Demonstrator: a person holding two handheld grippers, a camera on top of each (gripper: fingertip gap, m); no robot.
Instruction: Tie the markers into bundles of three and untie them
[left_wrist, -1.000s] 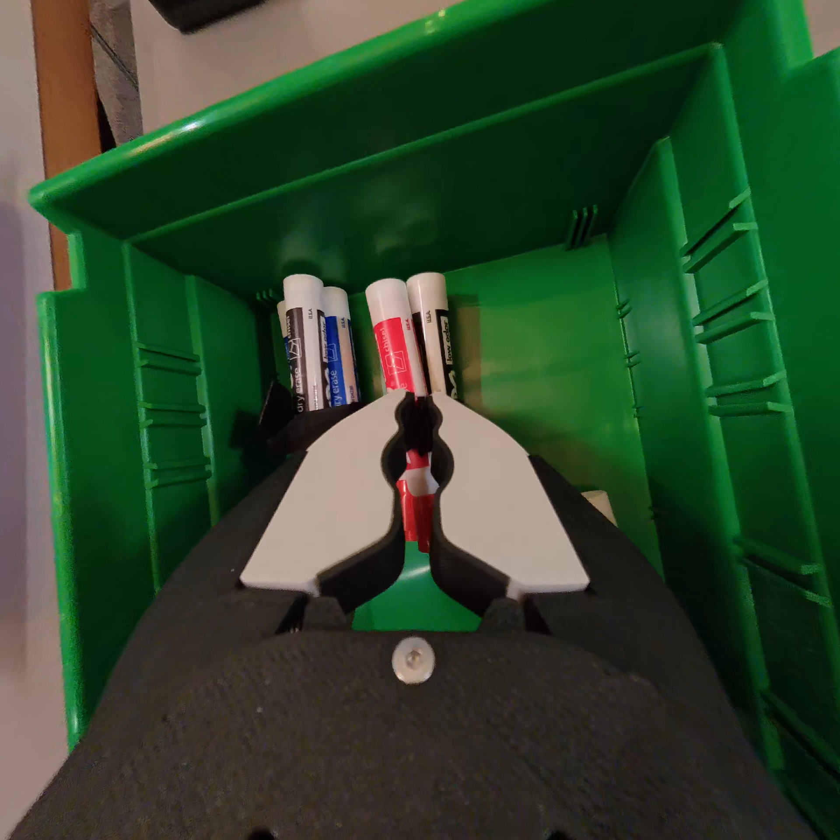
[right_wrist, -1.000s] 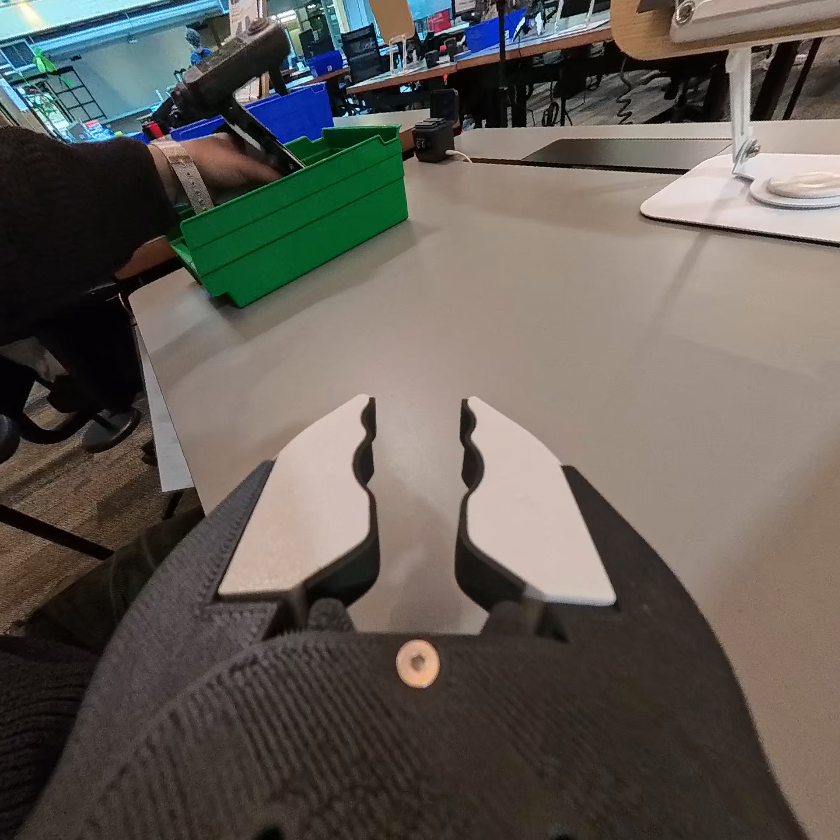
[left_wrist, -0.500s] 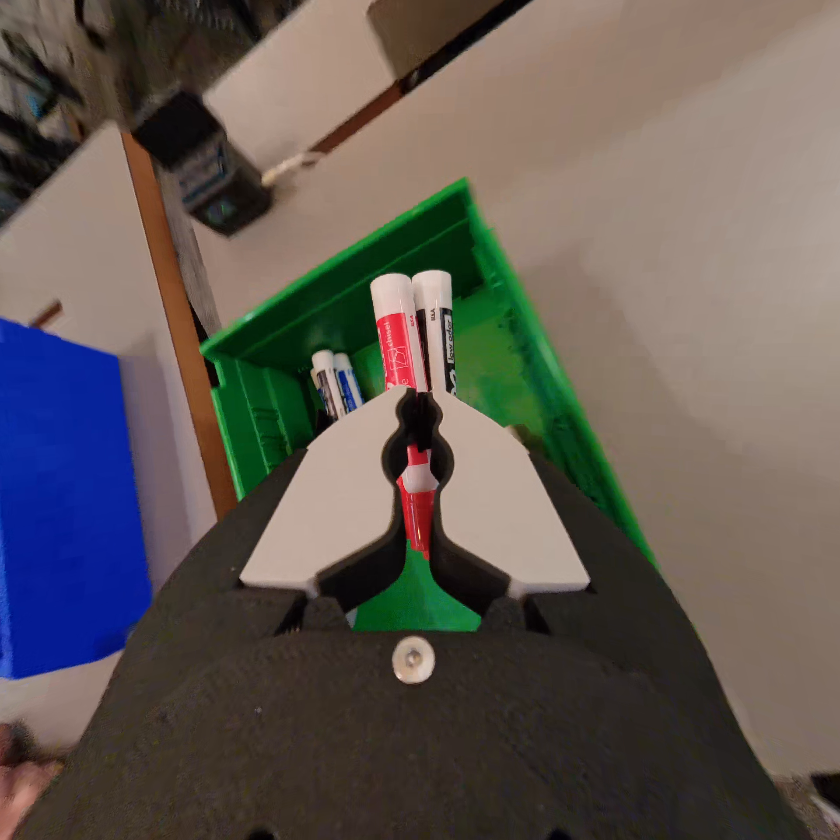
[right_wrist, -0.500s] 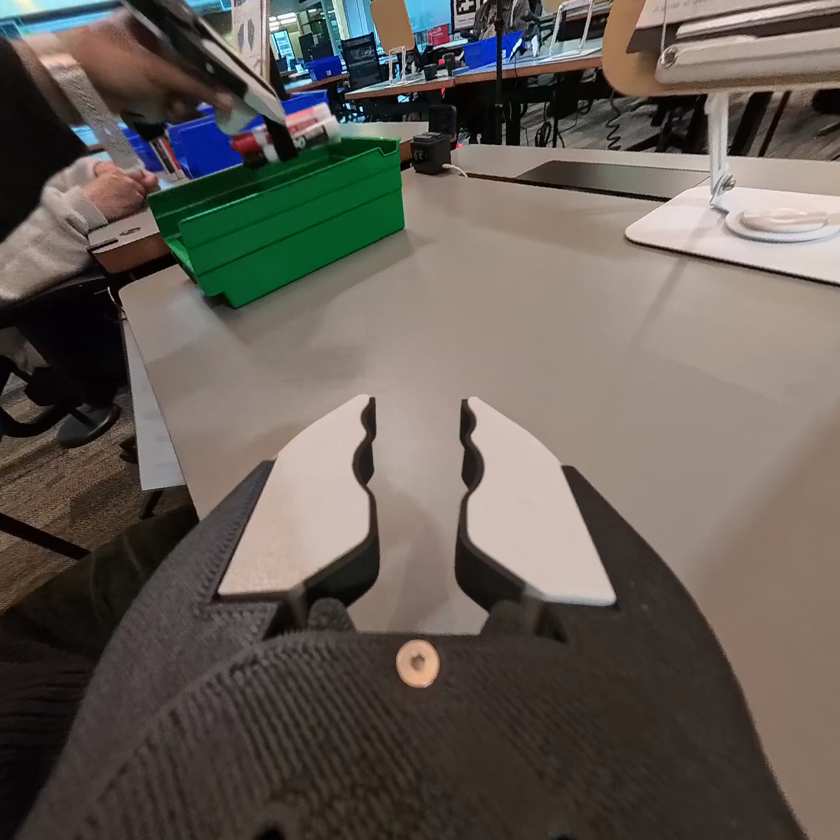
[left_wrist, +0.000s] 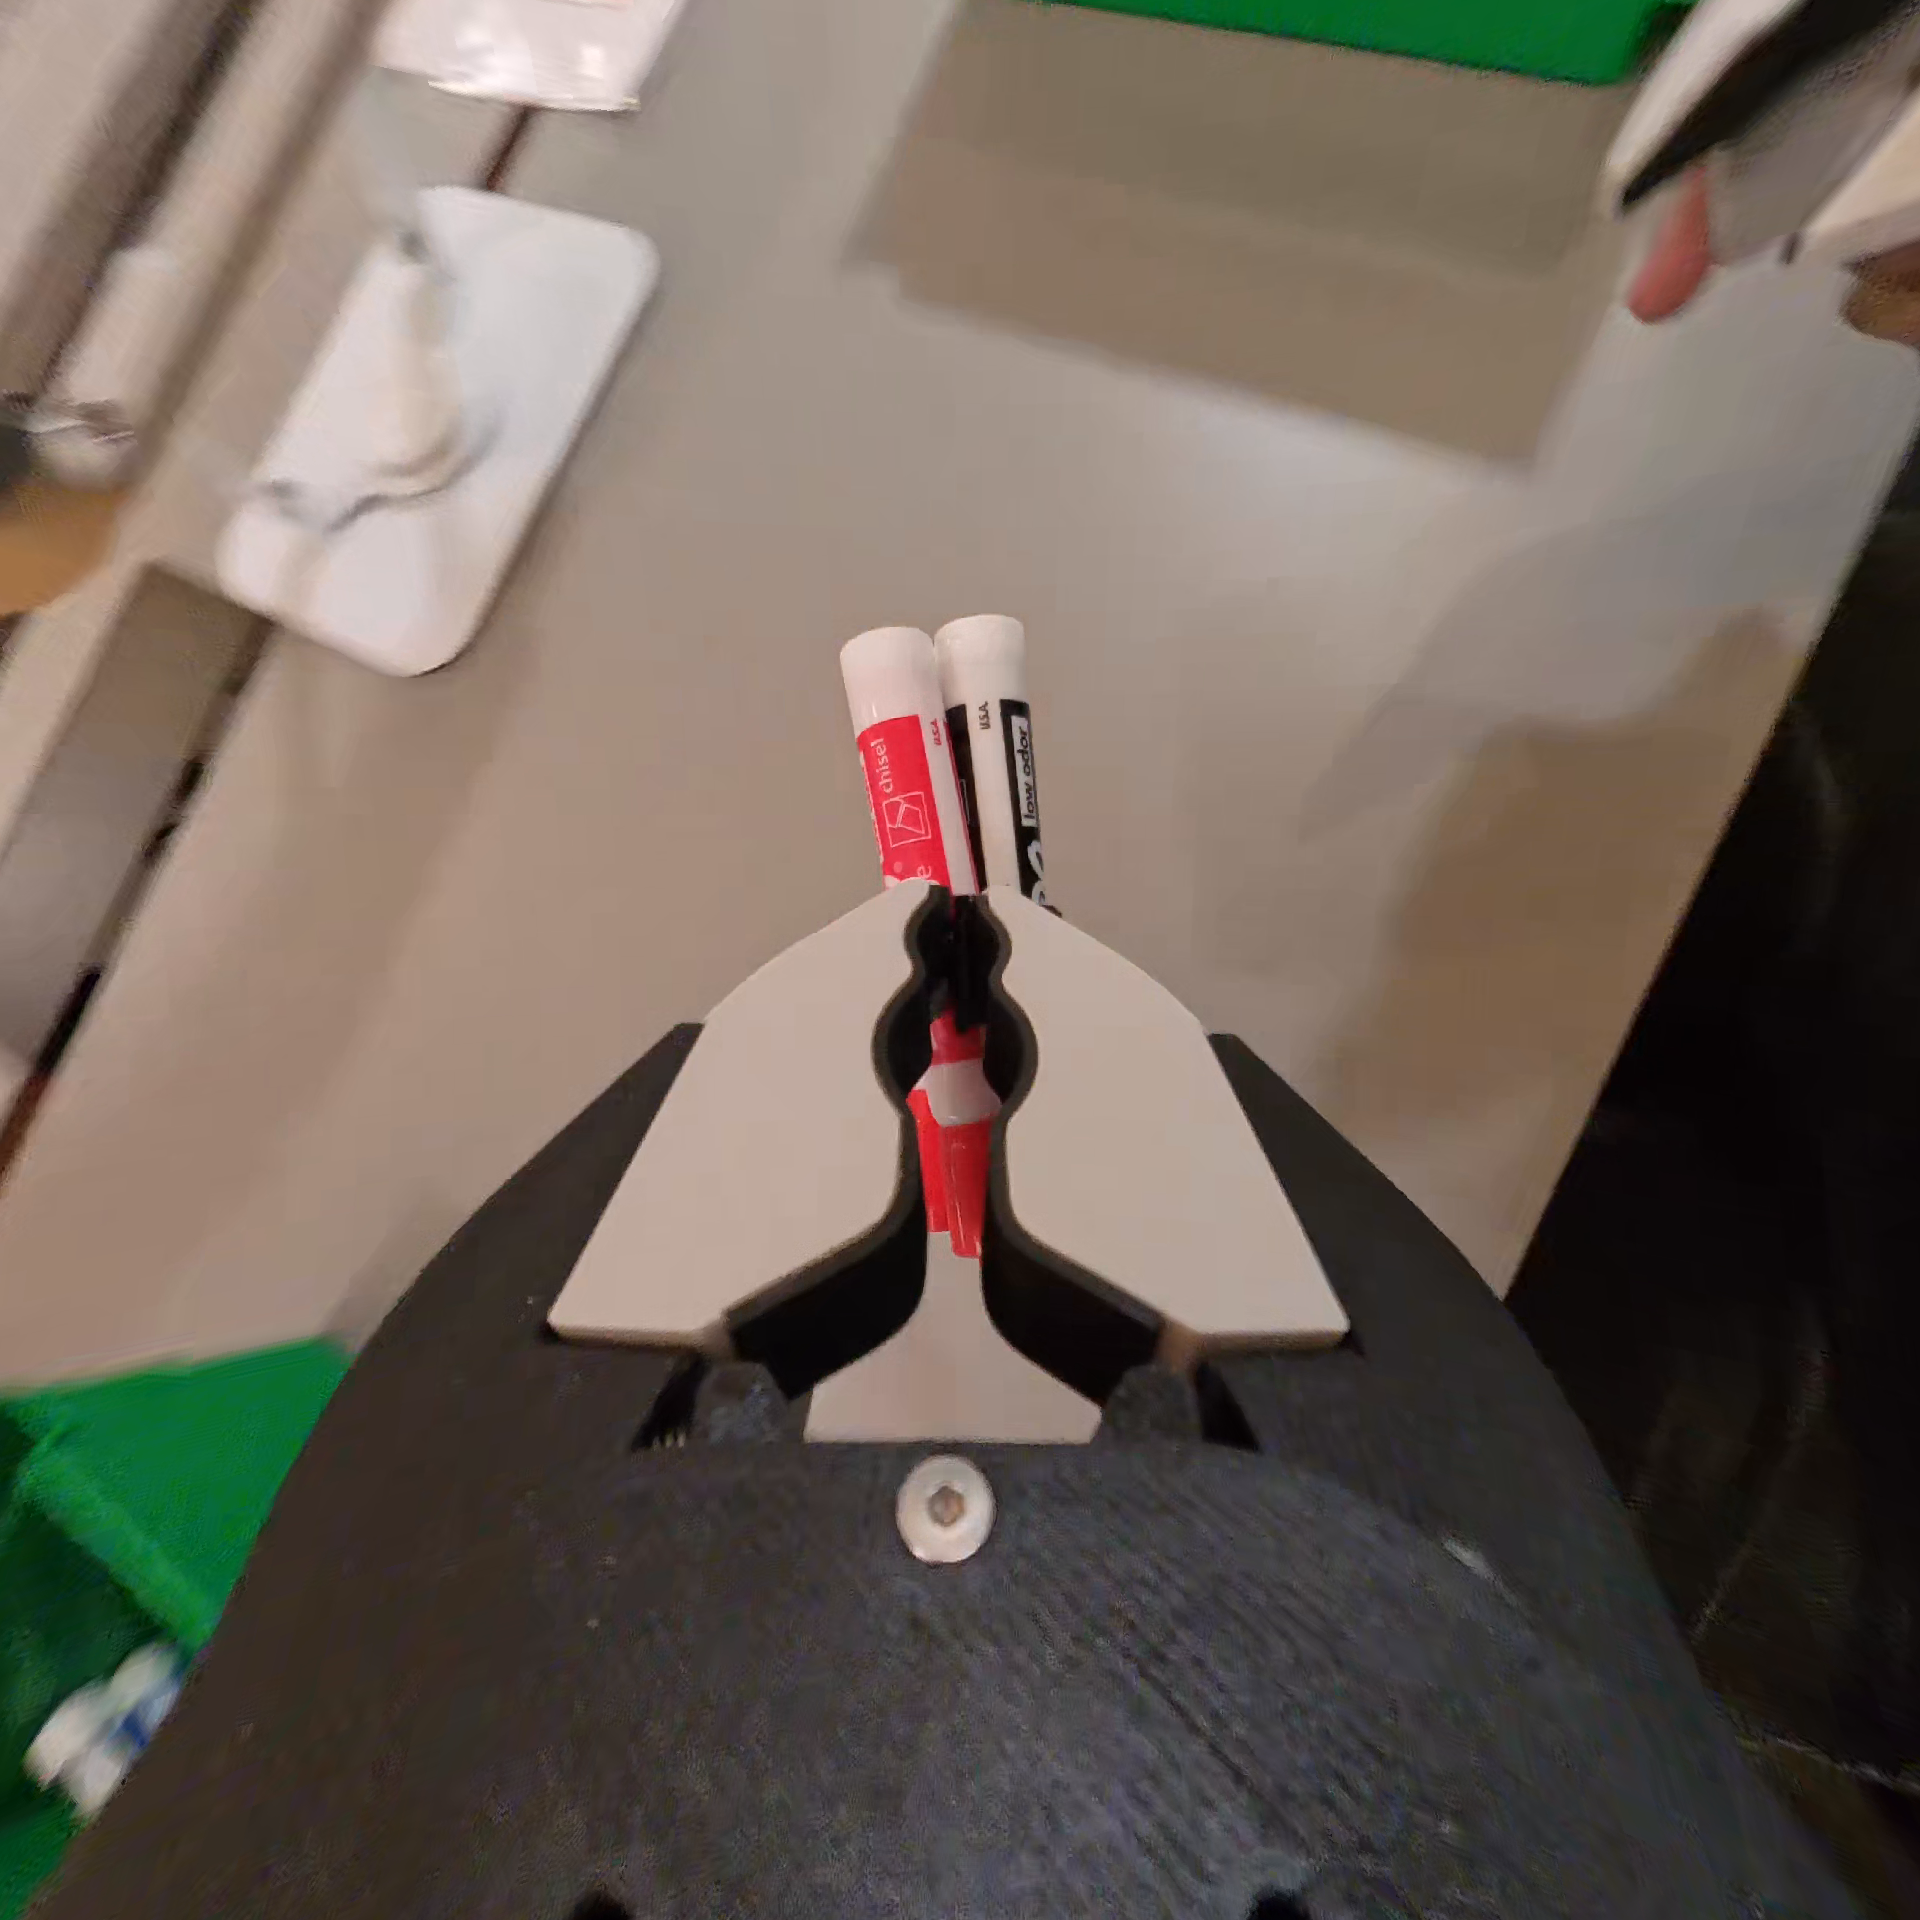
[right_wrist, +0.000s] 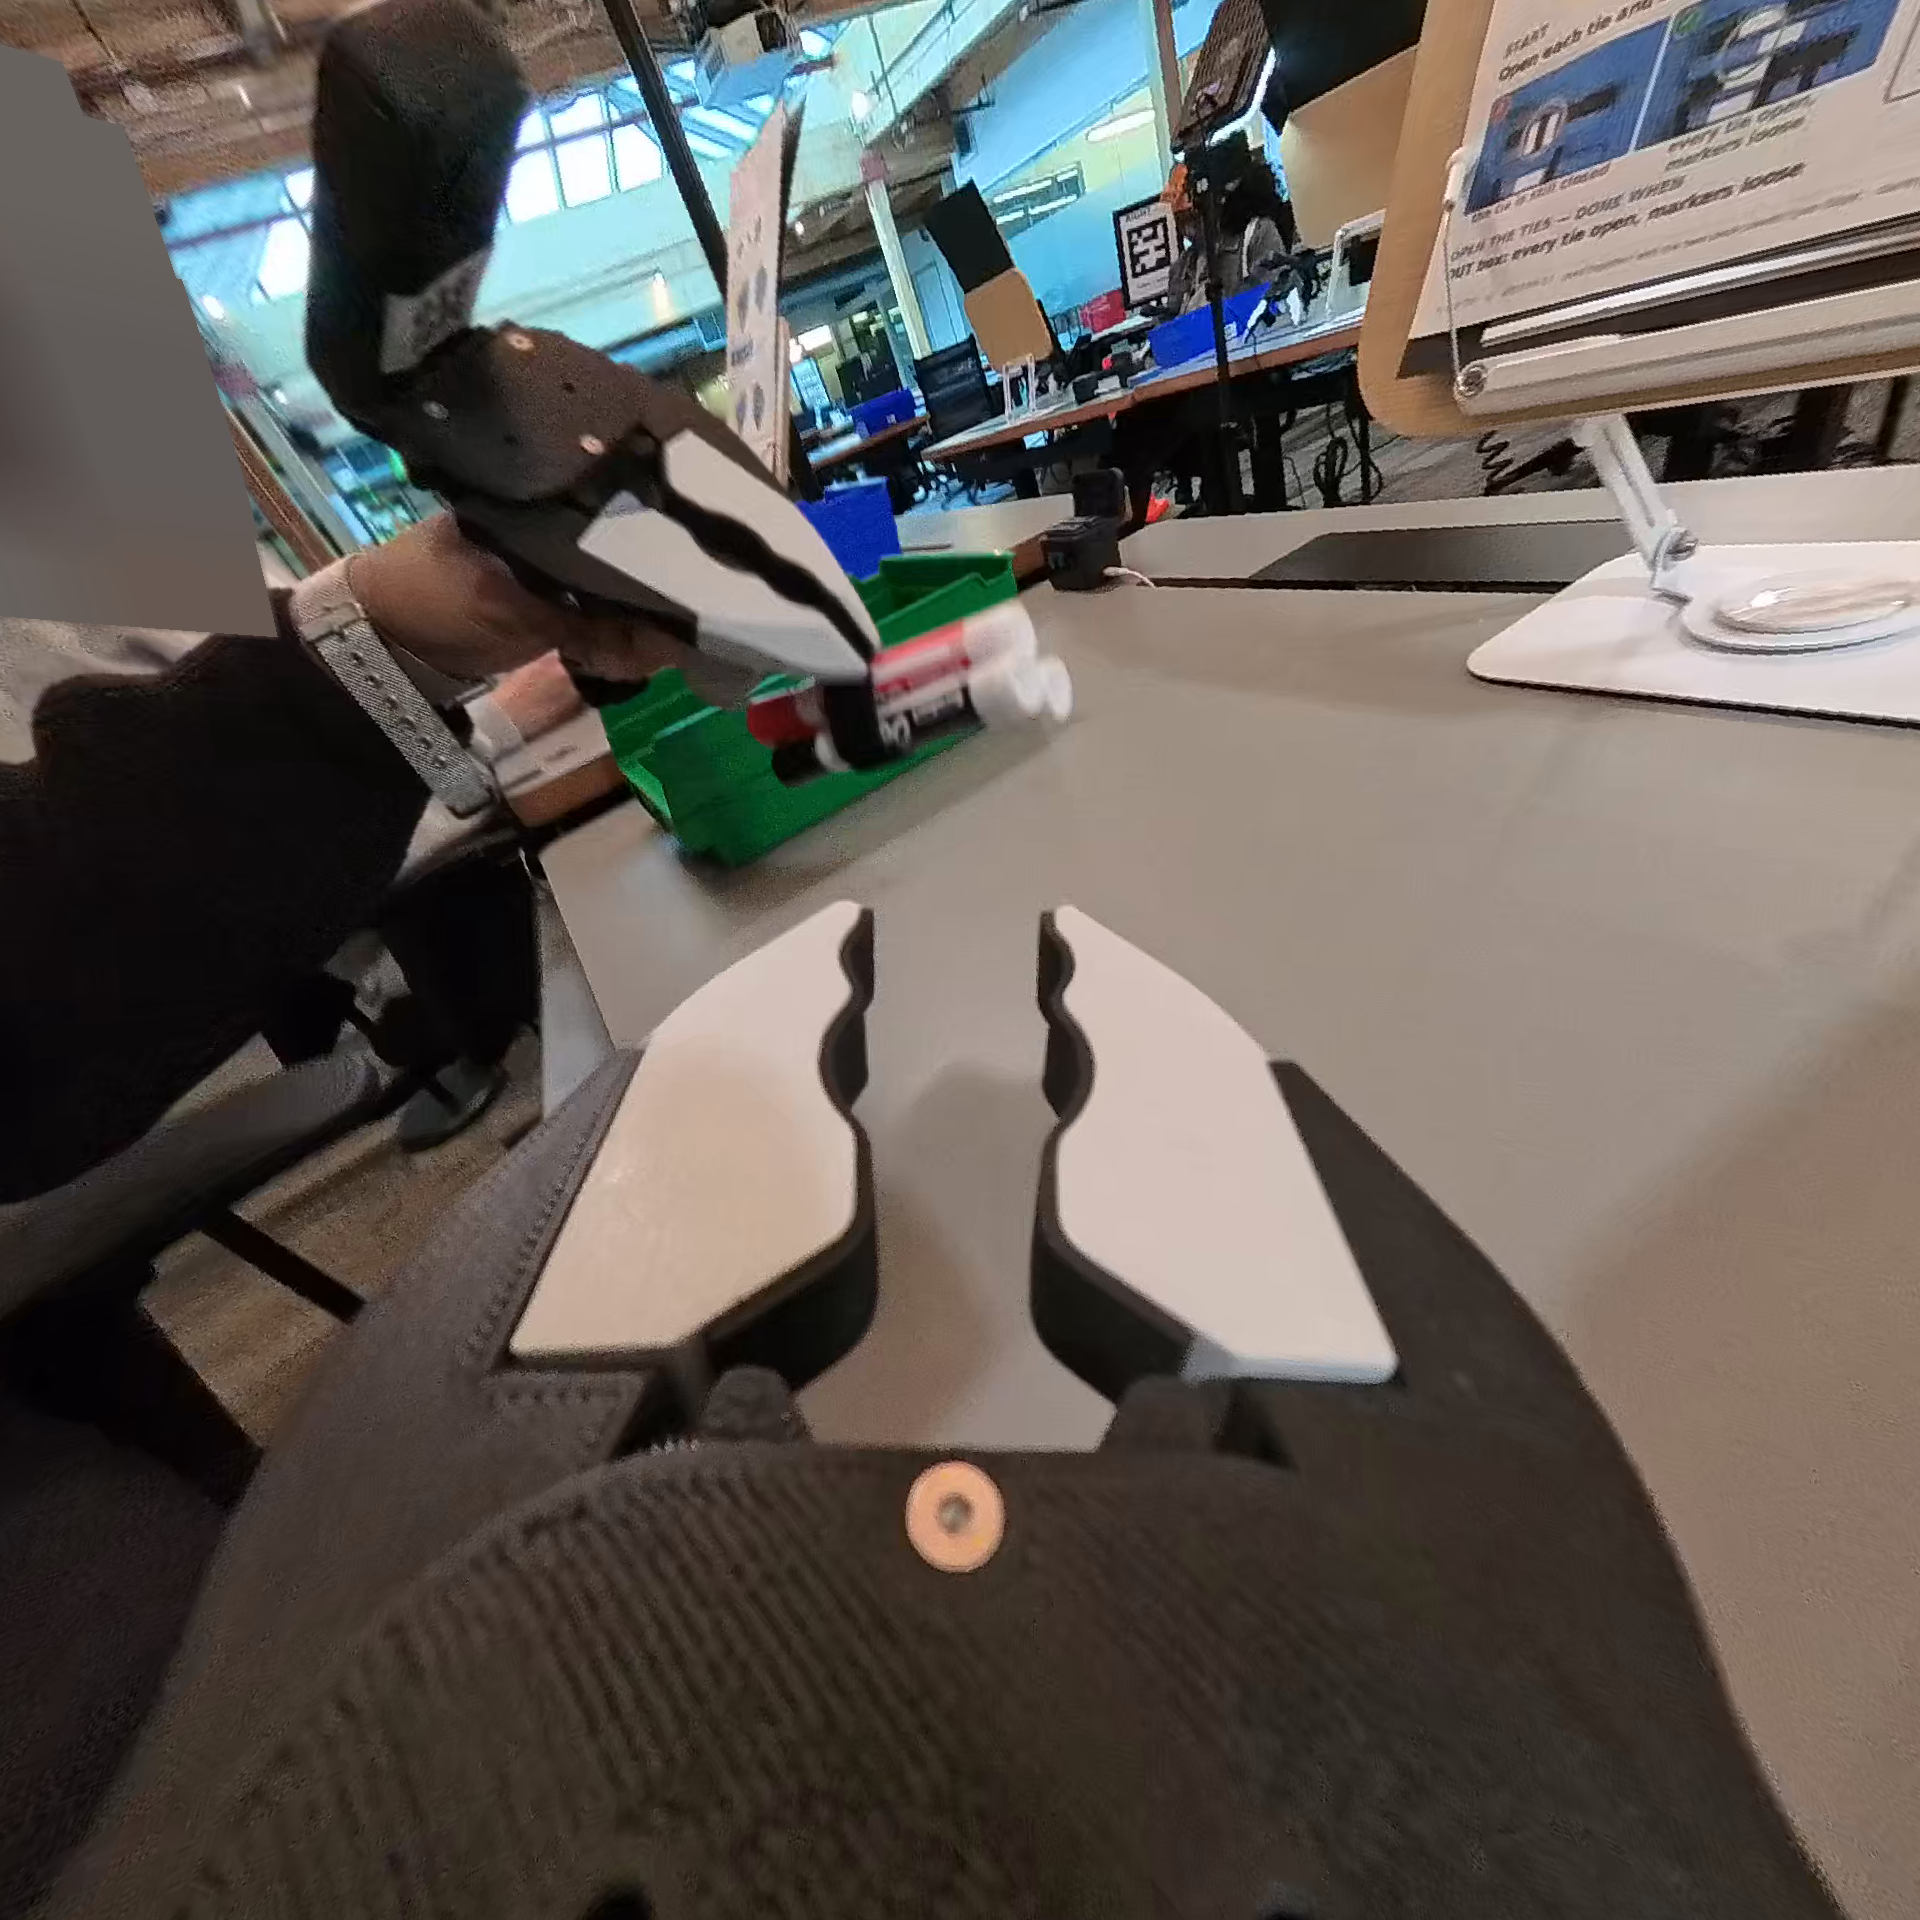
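Left tongs (right_wrist: 862, 665) raised above worktop (right_wrist: 1455, 935), pointing toward 3 o'clock, clamped on marker bundle (left_wrist: 940, 769). Right tongs (right_wrist: 956, 925) low, parted, empty.

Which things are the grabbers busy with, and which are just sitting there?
Busy with:
left gripper, shut on the marker bundle
green bin, just behind it
right gripper, open, empty

Just sitting there:
white stand base
black charger
grey table

The left hand-held gripper (left_wrist: 954, 914) fills the lower centre of its view, jaws closed tight on two markers. In the right wrist view it appears upper left, tilted downward, gripped by a hand (right_wrist: 468, 608). The right hand-held gripper (right_wrist: 954, 925) sits lower centre, fingers parted and holding nothing.
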